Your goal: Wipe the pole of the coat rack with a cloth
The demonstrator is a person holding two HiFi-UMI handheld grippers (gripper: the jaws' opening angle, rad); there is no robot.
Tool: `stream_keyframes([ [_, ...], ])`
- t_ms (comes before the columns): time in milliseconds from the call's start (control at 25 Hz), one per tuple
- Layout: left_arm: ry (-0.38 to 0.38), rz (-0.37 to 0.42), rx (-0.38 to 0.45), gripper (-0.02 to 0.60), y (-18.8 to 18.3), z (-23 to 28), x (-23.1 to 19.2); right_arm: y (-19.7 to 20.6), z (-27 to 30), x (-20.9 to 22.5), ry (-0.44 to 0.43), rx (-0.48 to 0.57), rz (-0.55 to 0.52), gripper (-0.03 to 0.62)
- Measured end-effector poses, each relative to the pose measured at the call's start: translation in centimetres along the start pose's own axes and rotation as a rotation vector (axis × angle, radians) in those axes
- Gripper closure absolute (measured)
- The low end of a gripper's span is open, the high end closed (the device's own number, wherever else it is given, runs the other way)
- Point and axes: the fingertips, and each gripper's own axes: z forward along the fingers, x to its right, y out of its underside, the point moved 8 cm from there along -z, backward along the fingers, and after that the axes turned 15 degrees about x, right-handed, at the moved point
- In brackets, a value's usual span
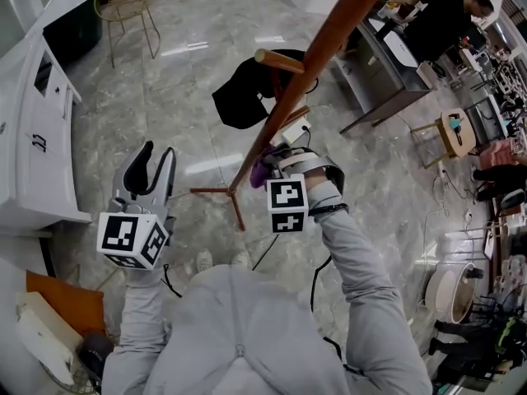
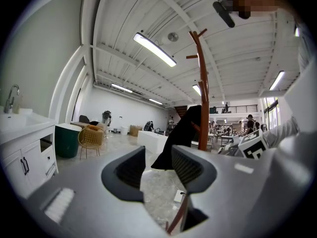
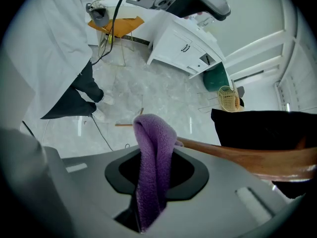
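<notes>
Right gripper point(image 1: 272, 164) has its fingers pinched on the purple cloth point(image 3: 154, 162). The cloth is folded over and sticks out past the tips, so fabric meets the wood, not plastic.

The cloth sits low on the pole point(image 1: 329, 35) of the coat rack, not far above the splayed legs point(image 1: 221, 191). In the right gripper view the pole runs right beside the fold. It looks like contact, but I can't confirm pressure.

Left gripper point(image 1: 155, 171) hangs off to the side, well apart from the pole. Its fingers point(image 2: 130, 172) are spread with nothing between them, only floor point(image 2: 158, 192) visible through the gap. It looks parked so it stays out of the wiping path. It isn't bracing the rack.

A black garment point(image 1: 245, 93) hangs on a peg higher up, on the far side of the pole. My guess is it blocks a clean full-length stroke, so the upper section needs working around it.

Judgement: mid-wipe, at the lower end. With one gripper on a free-standing rack, side load could rock it, so pressure should run along the pole.
</notes>
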Motion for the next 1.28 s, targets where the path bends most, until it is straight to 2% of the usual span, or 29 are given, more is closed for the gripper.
stream_keyframes([
  [640, 0.085, 0.005, -0.008, 0.410, 0.0, 2.2, 2.1, 0.1, -6.2, -4.3, 0.063, 0.030, 0.061, 0.510],
  [880, 0.122, 0.009, -0.015, 0.410, 0.2, 3.4, 3.4, 0.8, -8.7, -6.7, 0.090, 0.055, 0.136, 0.510],
  [1120, 0.153, 0.013, -0.015, 0.410, 0.0, 4.3, 4.5, 2.3, -12.2, -7.6, 0.212, 0.127, 0.286, 0.510],
  [1280, 0.166, 0.026, -0.012, 0.410, -0.4, 4.8, 4.8, 3.3, -14.6, -6.7, 0.408, 0.243, 0.403, 0.510],
])
